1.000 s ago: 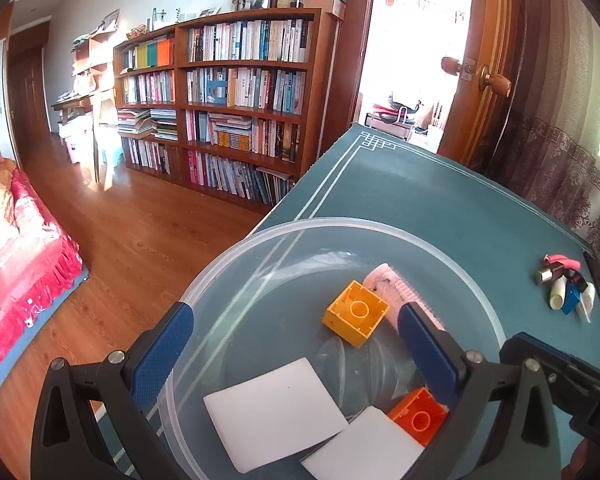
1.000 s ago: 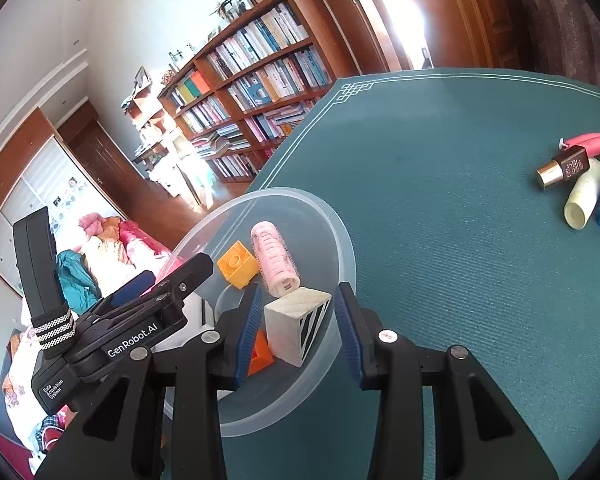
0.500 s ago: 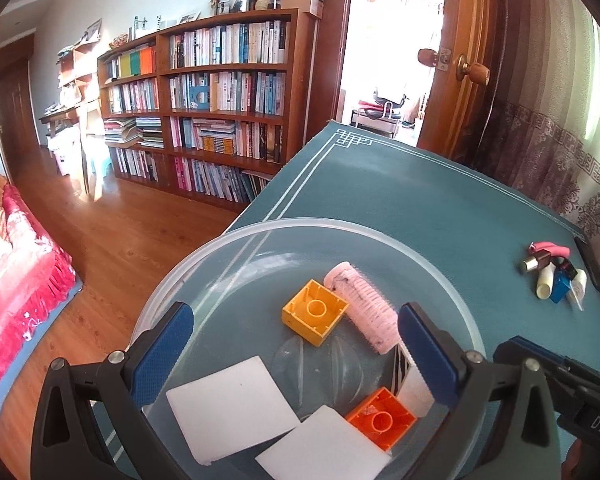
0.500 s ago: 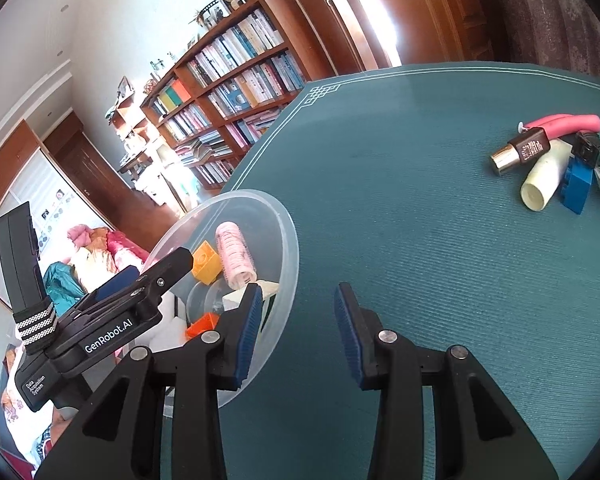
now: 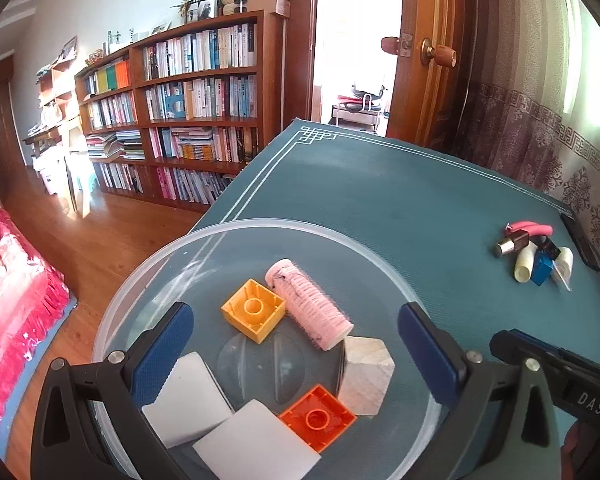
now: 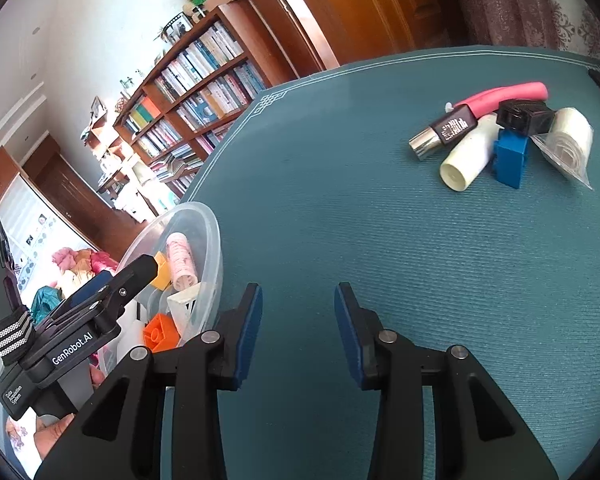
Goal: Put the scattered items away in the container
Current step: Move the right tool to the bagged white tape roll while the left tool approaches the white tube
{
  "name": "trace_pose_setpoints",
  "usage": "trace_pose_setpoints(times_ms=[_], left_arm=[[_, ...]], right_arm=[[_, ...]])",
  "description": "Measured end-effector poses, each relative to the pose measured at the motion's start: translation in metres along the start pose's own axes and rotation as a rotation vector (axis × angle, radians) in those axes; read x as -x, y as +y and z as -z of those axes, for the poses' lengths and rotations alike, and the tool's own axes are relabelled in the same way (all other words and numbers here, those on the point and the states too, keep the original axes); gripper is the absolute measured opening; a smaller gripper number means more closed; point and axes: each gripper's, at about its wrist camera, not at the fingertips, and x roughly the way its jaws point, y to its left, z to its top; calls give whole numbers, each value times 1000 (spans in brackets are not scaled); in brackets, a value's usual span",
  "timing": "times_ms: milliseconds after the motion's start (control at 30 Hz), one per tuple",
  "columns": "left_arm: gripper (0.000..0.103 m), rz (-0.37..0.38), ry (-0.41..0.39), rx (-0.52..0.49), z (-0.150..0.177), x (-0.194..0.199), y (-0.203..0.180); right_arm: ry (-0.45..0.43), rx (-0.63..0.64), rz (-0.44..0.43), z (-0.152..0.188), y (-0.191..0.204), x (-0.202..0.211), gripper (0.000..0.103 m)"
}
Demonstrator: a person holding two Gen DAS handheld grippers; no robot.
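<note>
Well, right gripper [image 6: 298,320] hangs low over table [image 6: 340,220], jaws apart.

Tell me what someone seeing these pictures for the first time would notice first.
Probably the clear plastic bowl at the near edge of the green table, holding a yellow brick, an orange brick, a pink hair roller, a wooden block and two white pads. Next, the small heap still out on the cloth: a pink tube, a cream tube, a blue brick and a few other bits. Both grippers' fingers stand open and empty.
</note>
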Motion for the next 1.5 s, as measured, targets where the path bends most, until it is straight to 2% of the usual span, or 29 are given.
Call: trace_pose_setpoints(times_ms=[533,967,1033,1100,1233,1500], left_arm=[[103,45,0,-82,-2,6,-48],[103,94,19,-132,1,0,-84],[103,104,25,-148,2,-2,-92],[103,113,30,-166,2,-3,-101],[103,133,30,-194,3,-3,-117],[103,155,38,-209,-1,-8,-131]], right_arm=[[-36,-64,36,-6,-36,20,41],[-99,-152,144,-16,-95,52,42],[-120,-181,163,-20,-107,60,51],[-150,-210,178,-23,-117,69,56],[-191,-246,199,-32,-131,80,57],[-208,-220,269,-58,-152,79,57]])
